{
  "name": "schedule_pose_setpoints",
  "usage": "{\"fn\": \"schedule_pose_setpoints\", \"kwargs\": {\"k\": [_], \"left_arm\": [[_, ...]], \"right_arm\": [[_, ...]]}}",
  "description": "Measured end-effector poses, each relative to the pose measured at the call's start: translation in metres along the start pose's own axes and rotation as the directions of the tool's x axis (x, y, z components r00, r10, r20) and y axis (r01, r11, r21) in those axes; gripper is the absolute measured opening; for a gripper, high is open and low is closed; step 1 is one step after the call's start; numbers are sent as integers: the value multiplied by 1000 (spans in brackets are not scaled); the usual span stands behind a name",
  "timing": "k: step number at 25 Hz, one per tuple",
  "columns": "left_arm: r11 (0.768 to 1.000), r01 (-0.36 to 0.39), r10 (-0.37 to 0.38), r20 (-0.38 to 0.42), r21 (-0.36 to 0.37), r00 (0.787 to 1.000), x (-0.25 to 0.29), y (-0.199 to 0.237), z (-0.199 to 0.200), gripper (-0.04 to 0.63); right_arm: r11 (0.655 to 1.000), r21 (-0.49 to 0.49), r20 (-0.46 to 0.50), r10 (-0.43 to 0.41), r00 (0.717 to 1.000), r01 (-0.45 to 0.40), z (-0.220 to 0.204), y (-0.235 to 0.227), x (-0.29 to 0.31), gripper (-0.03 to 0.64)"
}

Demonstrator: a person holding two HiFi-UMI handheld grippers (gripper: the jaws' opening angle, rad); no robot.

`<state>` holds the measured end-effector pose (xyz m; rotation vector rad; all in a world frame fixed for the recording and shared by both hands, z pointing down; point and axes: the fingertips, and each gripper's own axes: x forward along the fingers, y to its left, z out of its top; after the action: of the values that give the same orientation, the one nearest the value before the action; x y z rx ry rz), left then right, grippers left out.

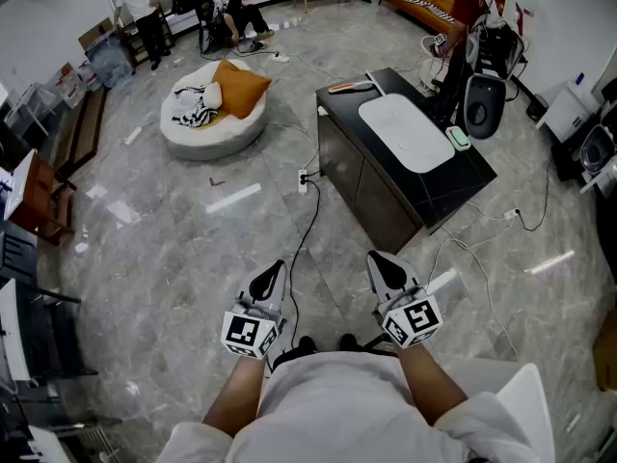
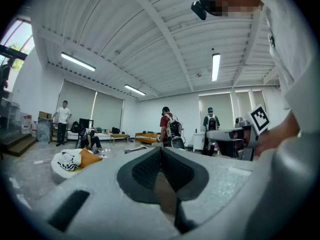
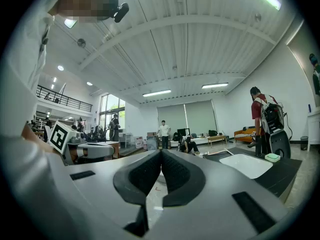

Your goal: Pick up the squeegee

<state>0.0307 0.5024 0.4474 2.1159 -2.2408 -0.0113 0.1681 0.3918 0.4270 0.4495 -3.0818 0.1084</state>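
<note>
A long tool with a red and grey handle, probably the squeegee (image 1: pixel 349 87), lies at the far end of a black table (image 1: pixel 453 186), beside a white board (image 1: pixel 405 133). Both grippers are held close to my body, well short of the table, pointing level toward it. My left gripper (image 1: pixel 269 276) is shut with nothing between its pads; in the left gripper view its jaws meet at the tip (image 2: pixel 161 153). My right gripper (image 1: pixel 384 266) is likewise shut and empty, with its pads pressed together (image 3: pixel 161 155).
A small green and white block (image 1: pixel 459 140) sits on the table's right edge. Cables (image 1: pixel 307 222) trail over the marble floor from a socket. A round white cushion seat (image 1: pixel 212 114) stands to the left. A person with a backpack (image 1: pixel 482 27) stands behind the table; others are farther back.
</note>
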Motion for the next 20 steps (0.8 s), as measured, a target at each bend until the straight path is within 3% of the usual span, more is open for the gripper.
{"fn": "schedule_pose_setpoints", "kwargs": {"k": [8,20], "left_arm": [[999,12,-13,-19,-29,1000,-4,19,-1,15],[989,129,-130,-12,-68,991,12,52,-10,15]], "right_arm": [[999,17,-1,-38,999,38,3,1,10,14],[996,16,-14,-83,996,84,-1,4,40,15]]}}
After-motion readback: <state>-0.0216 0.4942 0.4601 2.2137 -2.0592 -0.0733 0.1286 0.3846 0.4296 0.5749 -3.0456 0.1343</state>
